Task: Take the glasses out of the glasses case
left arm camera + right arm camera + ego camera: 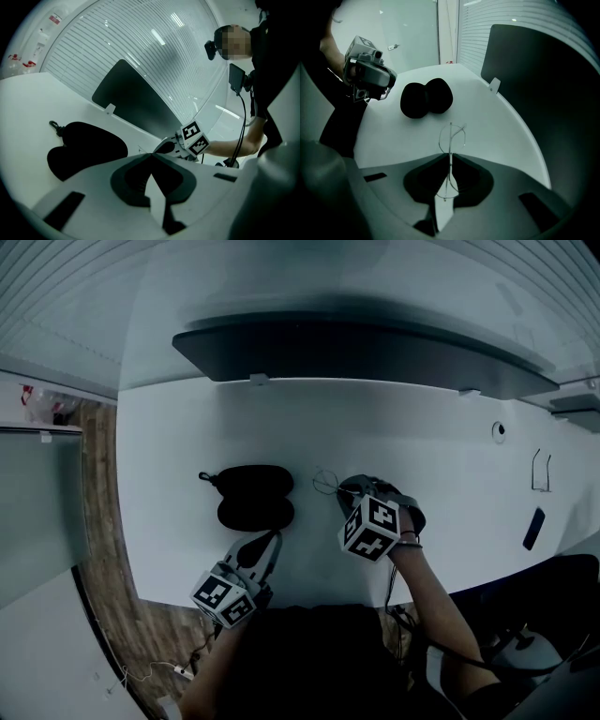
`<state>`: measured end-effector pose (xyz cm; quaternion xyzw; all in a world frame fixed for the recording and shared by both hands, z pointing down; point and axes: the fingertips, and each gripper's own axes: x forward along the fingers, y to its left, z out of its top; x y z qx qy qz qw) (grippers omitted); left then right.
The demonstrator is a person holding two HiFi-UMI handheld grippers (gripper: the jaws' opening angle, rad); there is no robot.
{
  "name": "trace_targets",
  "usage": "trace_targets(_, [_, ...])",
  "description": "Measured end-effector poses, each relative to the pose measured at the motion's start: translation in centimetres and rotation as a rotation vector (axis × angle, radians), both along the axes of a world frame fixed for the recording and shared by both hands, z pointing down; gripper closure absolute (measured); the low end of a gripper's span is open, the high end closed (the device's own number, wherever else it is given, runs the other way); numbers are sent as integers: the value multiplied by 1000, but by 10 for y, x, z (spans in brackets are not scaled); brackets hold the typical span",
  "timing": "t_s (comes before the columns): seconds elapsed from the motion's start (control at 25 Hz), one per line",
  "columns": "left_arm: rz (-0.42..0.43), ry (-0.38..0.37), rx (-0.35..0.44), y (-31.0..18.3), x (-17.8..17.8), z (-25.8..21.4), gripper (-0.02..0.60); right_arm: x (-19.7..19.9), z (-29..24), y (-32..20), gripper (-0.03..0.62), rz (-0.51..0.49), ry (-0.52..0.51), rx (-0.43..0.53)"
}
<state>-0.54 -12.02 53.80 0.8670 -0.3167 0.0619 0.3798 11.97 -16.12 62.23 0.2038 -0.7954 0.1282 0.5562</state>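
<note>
Glasses lengthwise in right gripper

table: I see it span the middle of the head view, left to right.
panel: stands behind the table, along the top of the frame.
glasses case: lies on the table, left of centre.
glasses: just right of the glasses case, apart from it; in my right gripper view the glasses sit between the jaws, with the glasses case beyond them, upper centre.
right gripper: right of centre, over the table, jaws towards the case.
left gripper: lower centre, just below the case, apart from it; nothing between its jaws.
</note>
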Motion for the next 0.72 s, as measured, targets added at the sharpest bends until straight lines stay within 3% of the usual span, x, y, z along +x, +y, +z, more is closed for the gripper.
trace_targets(0.72, [-27,28,-50,-3,-1,10,572,-6,16,5,557,-28,26,-53])
